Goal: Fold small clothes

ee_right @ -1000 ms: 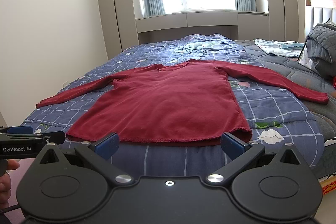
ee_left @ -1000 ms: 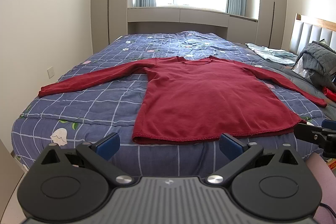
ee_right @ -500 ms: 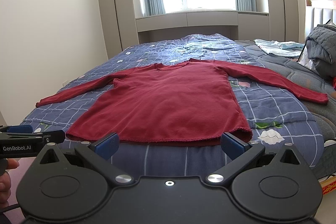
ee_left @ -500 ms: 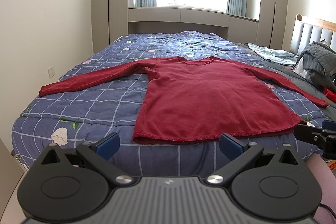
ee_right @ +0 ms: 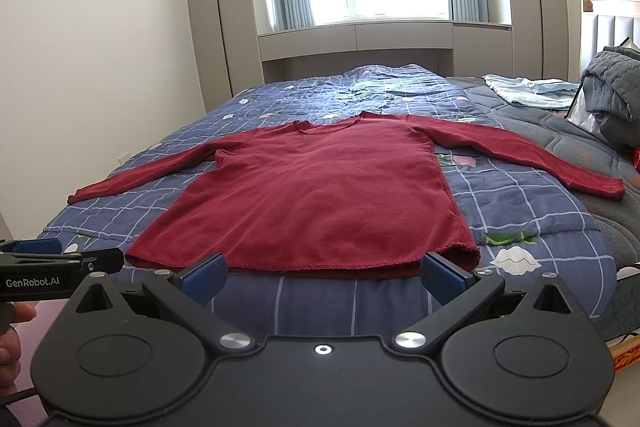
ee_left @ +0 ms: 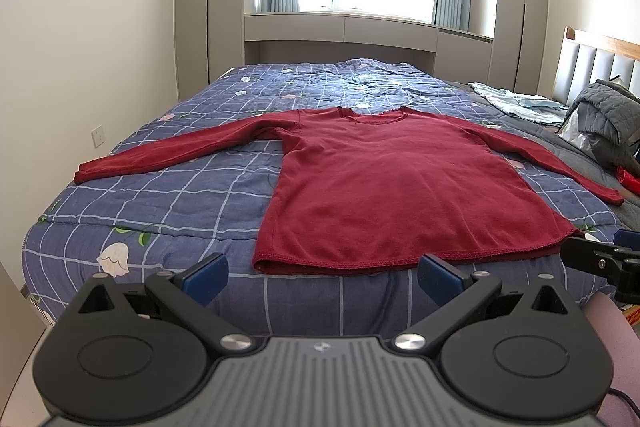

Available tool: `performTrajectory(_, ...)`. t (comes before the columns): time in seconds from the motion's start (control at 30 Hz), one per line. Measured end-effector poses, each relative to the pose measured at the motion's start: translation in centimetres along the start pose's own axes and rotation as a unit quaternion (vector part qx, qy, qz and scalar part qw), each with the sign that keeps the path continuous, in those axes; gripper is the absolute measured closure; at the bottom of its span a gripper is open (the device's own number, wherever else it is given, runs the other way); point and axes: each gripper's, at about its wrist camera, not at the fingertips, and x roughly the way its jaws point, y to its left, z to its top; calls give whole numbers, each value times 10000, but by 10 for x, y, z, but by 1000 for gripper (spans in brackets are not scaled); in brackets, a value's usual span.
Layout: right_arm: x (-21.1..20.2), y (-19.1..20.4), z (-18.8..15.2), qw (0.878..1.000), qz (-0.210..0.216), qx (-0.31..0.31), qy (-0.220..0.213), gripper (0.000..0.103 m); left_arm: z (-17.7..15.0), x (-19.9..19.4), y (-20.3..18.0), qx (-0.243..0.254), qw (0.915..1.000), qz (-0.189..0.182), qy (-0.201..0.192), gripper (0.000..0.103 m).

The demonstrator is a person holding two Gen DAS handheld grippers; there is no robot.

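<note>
You're holding both grippers just off the foot of the bed [ee_left: 132,211], and the red long-sleeved shirt [ee_left: 392,183] is lying flat on the blue checked quilt straight ahead of you — hem nearest, neckline farthest, so its long axis is running directly away from the jaws toward the window.

Your left gripper [ee_left: 322,273] is sitting with its jaws spread wide and empty, and through its camera the hem is lying just beyond the blue pads, apart from them, with the shirt's left hem corner falling a little inside the left pad. Your right gripper [ee_right: 324,273] is likewise released and carrying nothing; from its view the right hem corner is sitting just beyond its right pad, not touching.

The sleeves are what the coming move is turning on, I'd judge. They're stretching out sideways across the bed, each cuff well apart from the body — the left sleeve [ee_left: 176,155] is reaching toward the wall on your left gripper's side, the right sleeve [ee_right: 520,155] toward the grey bedding on your right gripper's side. So each gripper is nearer its own sleeve and its own hem corner.

No fold is showing in the shirt yet; it's looking like the very start.
</note>
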Motion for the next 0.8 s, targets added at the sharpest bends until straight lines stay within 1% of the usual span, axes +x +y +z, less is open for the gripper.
performTrajectory(0.8,1,0,1,10000,-1,-23,45,0,0,1,4,-39,10000,31,39,0)
